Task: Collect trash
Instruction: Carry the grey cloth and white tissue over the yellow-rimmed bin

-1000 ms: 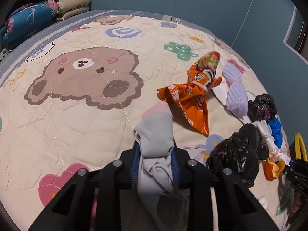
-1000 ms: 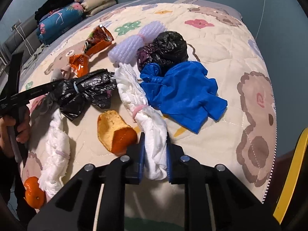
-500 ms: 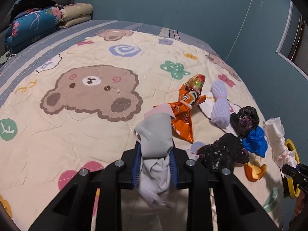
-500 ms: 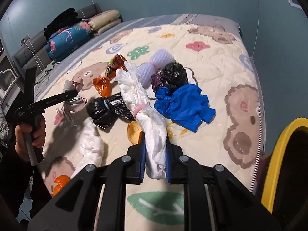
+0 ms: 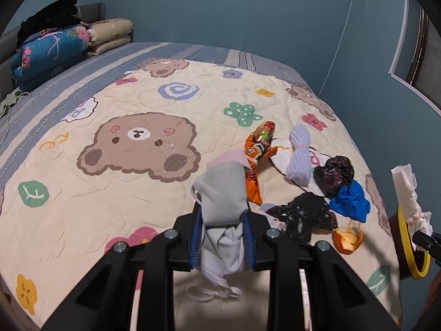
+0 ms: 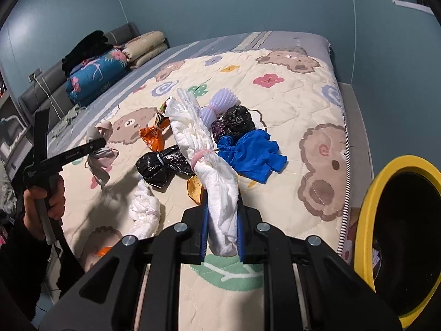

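Left wrist view: left gripper (image 5: 222,238) pinching a grey face mask (image 5: 222,193), lifted clear of the quilt (image 5: 82,212), ear loop dangling below the fingers; on the quilt to the right, an orange snack wrapper (image 5: 255,157), a lilac ribbed bundle (image 5: 299,154), two black bags, the far one (image 5: 335,173) and the near one (image 5: 301,215), a blue glove (image 5: 350,201) and an orange peel (image 5: 347,238); at far right, the yellow-rimmed bin (image 5: 405,242) partly in view. Right wrist view: right gripper (image 6: 222,227) clamped on a white tissue bundle (image 6: 205,160) tied with a pink band, held above the bedding; yellow-rimmed bin (image 6: 366,207) just beside it at near right, off the bed's edge, mouth dark and open; a second white bundle (image 6: 144,209) lies on the quilt at near left; the left hand (image 6: 44,201) and its tool show at left. Step in hand, by judgement: carry stage, both items lifted, neither yet deposited. Next move calls for swinging the white bundle right over the bin mouth before parting the fingers; the mask to follow across the bed. Much litter remains to gather
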The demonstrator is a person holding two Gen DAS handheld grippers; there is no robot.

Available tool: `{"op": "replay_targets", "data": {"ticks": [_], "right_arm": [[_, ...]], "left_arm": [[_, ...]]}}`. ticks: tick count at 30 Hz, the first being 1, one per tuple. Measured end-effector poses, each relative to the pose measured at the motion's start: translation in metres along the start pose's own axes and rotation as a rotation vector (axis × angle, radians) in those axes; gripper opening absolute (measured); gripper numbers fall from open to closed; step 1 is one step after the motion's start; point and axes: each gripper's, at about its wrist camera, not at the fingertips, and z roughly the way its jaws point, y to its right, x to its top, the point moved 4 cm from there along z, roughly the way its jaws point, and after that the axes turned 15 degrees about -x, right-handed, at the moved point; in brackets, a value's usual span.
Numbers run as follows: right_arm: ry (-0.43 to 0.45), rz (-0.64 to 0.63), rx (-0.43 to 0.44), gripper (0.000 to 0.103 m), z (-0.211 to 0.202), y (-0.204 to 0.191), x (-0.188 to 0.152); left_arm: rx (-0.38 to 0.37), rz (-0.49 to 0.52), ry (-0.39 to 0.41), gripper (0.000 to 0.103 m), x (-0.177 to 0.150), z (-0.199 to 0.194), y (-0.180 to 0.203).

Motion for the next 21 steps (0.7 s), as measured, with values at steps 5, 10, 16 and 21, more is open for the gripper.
{"op": "replay_targets", "data": {"ticks": [5, 10, 16, 21], "right_arm": [[0.033, 0.020, -0.005, 0.016, -0.020, 0.012, 0.000], [0.059, 0.043, -0.015, 0.016, -0.039, 0.027, -0.003], [0.082, 0.087, -0.031, 0.016, -0.057, 0.055, -0.006], [0.106, 0.120, -0.058, 0.016, -0.073, 0.079, -0.008]], "left_arm": [[-0.028, 0.017, 0.012, 0.024, 0.003, -0.010, 0.020], [-0.074, 0.040, 0.023, 0.024, 0.009, -0.019, 0.048], [-0.152, 0.072, 0.023, 0.024, 0.015, -0.023, 0.090], [-0.217, 0.120, 0.006, 0.024, 0.017, -0.016, 0.135]]}}
